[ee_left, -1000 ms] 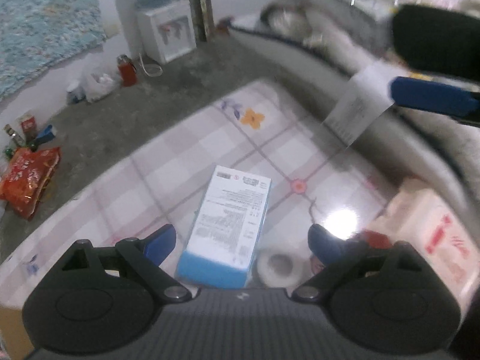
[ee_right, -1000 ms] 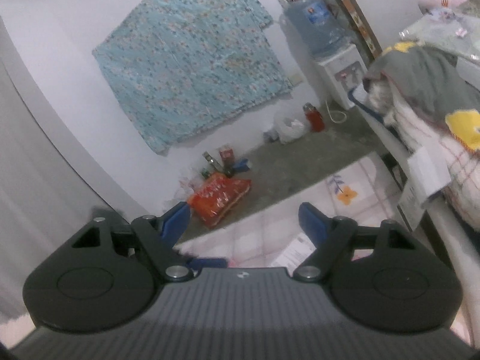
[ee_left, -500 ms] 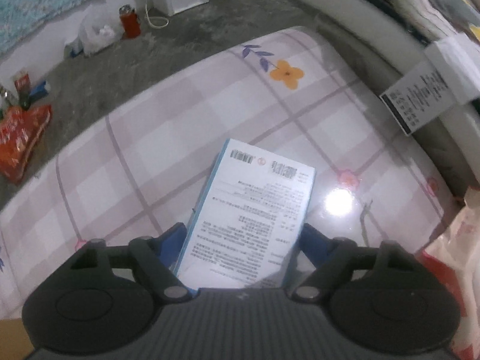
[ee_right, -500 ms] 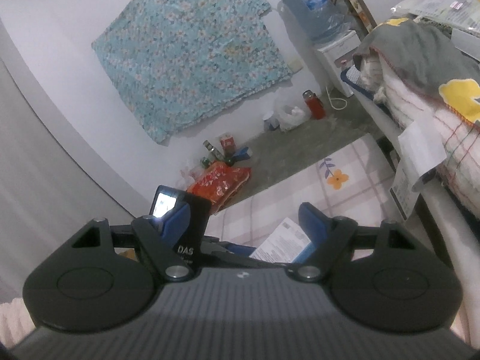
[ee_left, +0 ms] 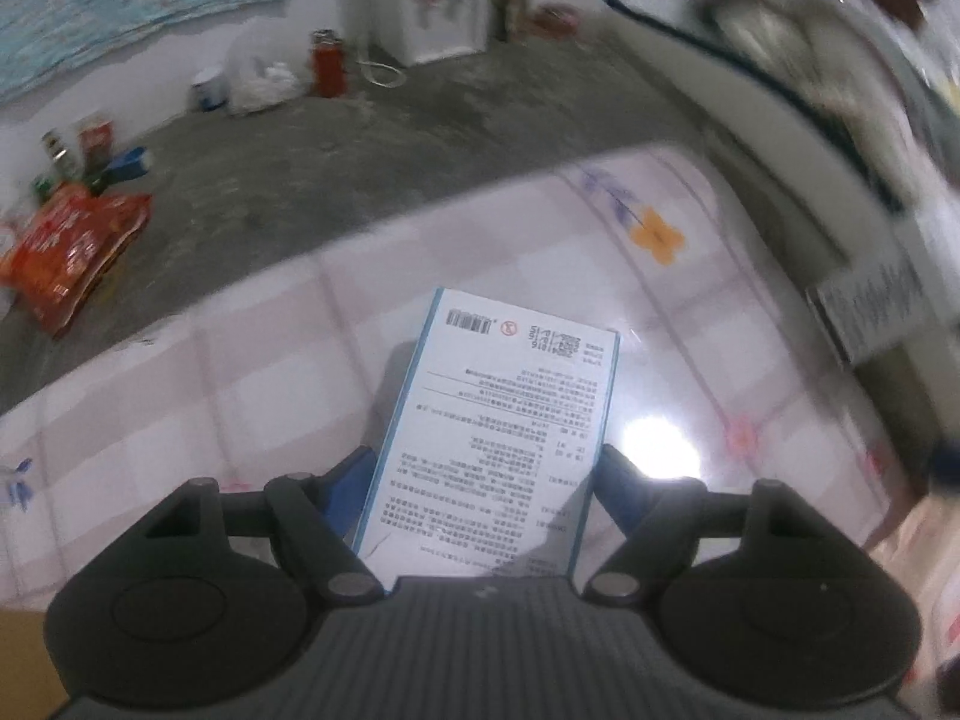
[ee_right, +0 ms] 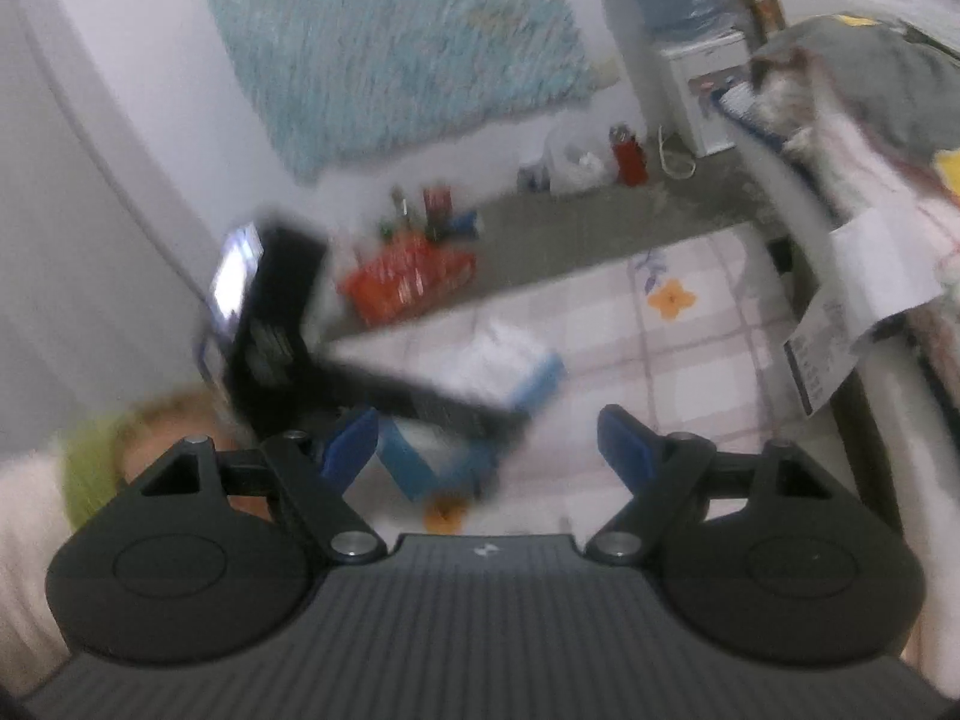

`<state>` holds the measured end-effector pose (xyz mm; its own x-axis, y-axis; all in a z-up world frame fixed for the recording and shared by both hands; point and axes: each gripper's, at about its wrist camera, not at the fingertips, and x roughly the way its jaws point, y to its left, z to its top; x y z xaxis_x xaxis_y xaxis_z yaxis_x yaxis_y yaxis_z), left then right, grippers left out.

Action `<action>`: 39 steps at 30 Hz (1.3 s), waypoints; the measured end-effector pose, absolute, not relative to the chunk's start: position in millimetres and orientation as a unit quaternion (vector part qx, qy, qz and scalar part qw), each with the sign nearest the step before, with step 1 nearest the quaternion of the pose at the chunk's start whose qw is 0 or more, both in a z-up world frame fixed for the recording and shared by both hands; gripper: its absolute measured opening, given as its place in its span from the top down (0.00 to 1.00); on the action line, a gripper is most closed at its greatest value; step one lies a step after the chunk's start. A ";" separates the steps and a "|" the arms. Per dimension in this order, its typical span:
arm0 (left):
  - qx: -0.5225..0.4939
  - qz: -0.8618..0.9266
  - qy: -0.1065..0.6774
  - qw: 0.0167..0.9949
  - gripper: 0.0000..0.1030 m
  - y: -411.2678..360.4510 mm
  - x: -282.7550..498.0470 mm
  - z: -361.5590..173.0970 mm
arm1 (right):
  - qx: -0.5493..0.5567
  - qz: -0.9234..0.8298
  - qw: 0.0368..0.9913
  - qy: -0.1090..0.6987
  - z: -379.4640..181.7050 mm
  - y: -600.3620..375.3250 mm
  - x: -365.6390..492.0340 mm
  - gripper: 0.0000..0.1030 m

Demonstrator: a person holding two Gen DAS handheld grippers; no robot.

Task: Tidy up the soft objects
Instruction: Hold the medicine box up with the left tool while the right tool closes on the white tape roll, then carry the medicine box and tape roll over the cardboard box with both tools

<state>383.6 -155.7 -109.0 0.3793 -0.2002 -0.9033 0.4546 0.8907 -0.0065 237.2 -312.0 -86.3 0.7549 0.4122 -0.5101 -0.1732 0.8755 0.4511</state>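
Note:
A white and blue pack [ee_left: 504,420] with printed text lies between the fingers of my left gripper [ee_left: 483,474], which is shut on it above the pink checked tablecloth [ee_left: 240,396]. In the right wrist view the same pack [ee_right: 498,372] is held by the black left gripper [ee_right: 336,378], blurred. My right gripper [ee_right: 489,450] is open and empty, just behind and above the pack. A pile of folded blankets and cloths [ee_right: 870,96] lies at the right, also seen in the left wrist view [ee_left: 840,48].
A white label sheet [ee_right: 852,294] hangs from the pile's edge. On the concrete floor [ee_left: 360,138] beyond the table stand a red snack bag [ee_left: 66,246], a red flask [ee_left: 329,63], a plastic bag and a water dispenser [ee_left: 426,6]. A teal cloth [ee_right: 390,42] hangs on the wall.
My left gripper closed in around the pack and lifted it a little. My right gripper dropped lower, bringing the left gripper and pack into its view.

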 end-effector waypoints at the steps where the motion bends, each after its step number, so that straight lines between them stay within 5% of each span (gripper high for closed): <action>1: 0.110 -0.192 0.518 0.826 0.24 -149.1 385.6 -103.4 | 0.174 0.164 0.916 0.324 -87.9 -304.6 240.1 0.21; 11: 0.044 -0.171 0.489 0.854 0.24 -111.0 389.0 -58.2 | 0.001 0.172 0.874 0.455 -132.2 -237.2 285.4 0.24; 20: 0.027 -0.180 0.485 0.855 0.24 -109.6 384.6 -52.2 | -0.075 0.164 0.865 0.469 -148.6 -214.8 289.5 0.43; 22: 0.022 -0.180 0.486 0.855 0.24 -108.3 384.0 -51.5 | -0.072 0.166 0.865 0.467 -146.5 -214.7 286.2 0.53; 39: 0.018 -0.191 0.443 0.875 0.24 -102.9 332.1 5.0 | 0.081 0.154 0.918 0.355 -80.7 -256.0 185.2 0.54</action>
